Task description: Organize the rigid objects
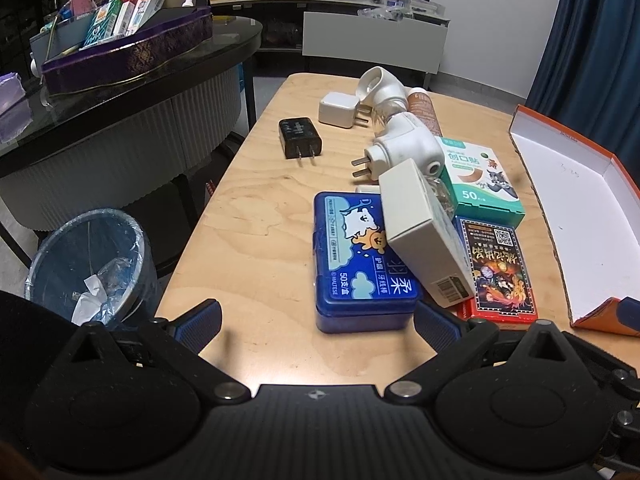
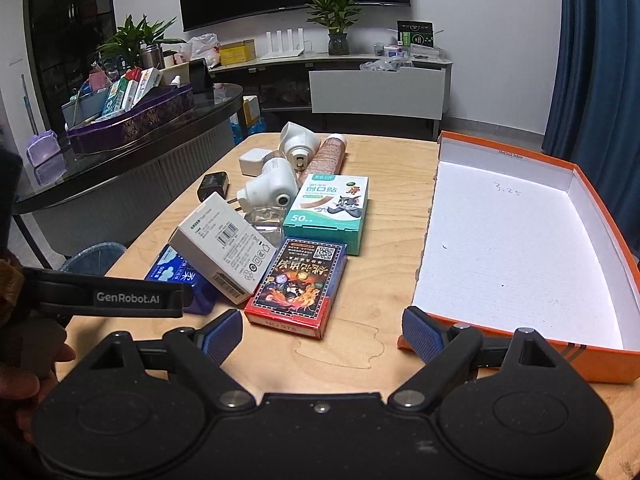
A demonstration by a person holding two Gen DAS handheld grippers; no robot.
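Two ribbed blue pads (image 1: 434, 326) (rubbery-looking) flank the glossy rectangular blue case (image 1: 362, 264).

On the wooden surface (image 2: 360, 344) lie four small boxes: one blue tin (image 1: 362, 264), one white carton (image 1: 422, 232), one teal plaster box (image 2: 328, 212) and one card pack (image 2: 298, 288). Two white plug-in devices (image 2: 272, 188), two chargers, one black (image 1: 299, 137) and one white (image 1: 338, 110), and one tube (image 2: 329, 156) sit toward twelve o'clock. One open orange box (image 2: 600, 356) stands at three o'clock.

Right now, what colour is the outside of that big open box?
Orange outside, white inside; the open box shows best in the right wrist view.
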